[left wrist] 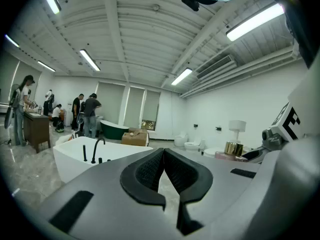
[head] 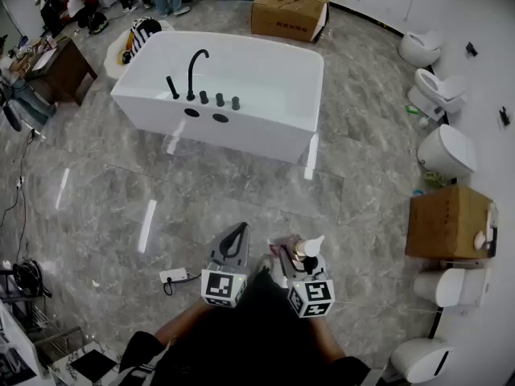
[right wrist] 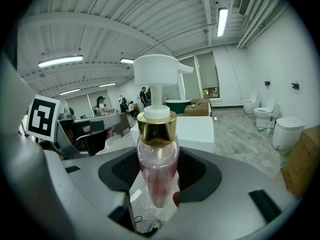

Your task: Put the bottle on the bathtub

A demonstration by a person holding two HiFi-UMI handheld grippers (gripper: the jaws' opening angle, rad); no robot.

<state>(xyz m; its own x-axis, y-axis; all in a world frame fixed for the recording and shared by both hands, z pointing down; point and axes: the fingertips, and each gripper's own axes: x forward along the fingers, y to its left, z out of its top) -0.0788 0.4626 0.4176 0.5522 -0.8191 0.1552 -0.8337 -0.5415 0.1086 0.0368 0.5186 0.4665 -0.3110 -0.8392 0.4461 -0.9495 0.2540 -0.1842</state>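
Note:
A clear pink pump bottle (right wrist: 157, 169) with a gold collar and white pump head stands upright between the jaws of my right gripper (right wrist: 159, 176), which is shut on it. In the head view the bottle (head: 307, 252) shows just ahead of the right gripper (head: 299, 257), low in the middle. My left gripper (head: 235, 237) is beside it on the left, its jaws pressed together and empty (left wrist: 163, 171). The white bathtub (head: 241, 95) with a black tap (head: 195, 71) stands some way ahead across the floor, also seen as the bathtub (left wrist: 95, 156) in the left gripper view.
Cardboard boxes (head: 291, 8) lie behind the tub and at the right (head: 447, 222). Toilets (head: 441, 91) line the right wall. A wooden table (head: 64, 71) and several people (left wrist: 85, 115) are at the far left. A power strip with cable (head: 173, 277) lies on the marble floor near me.

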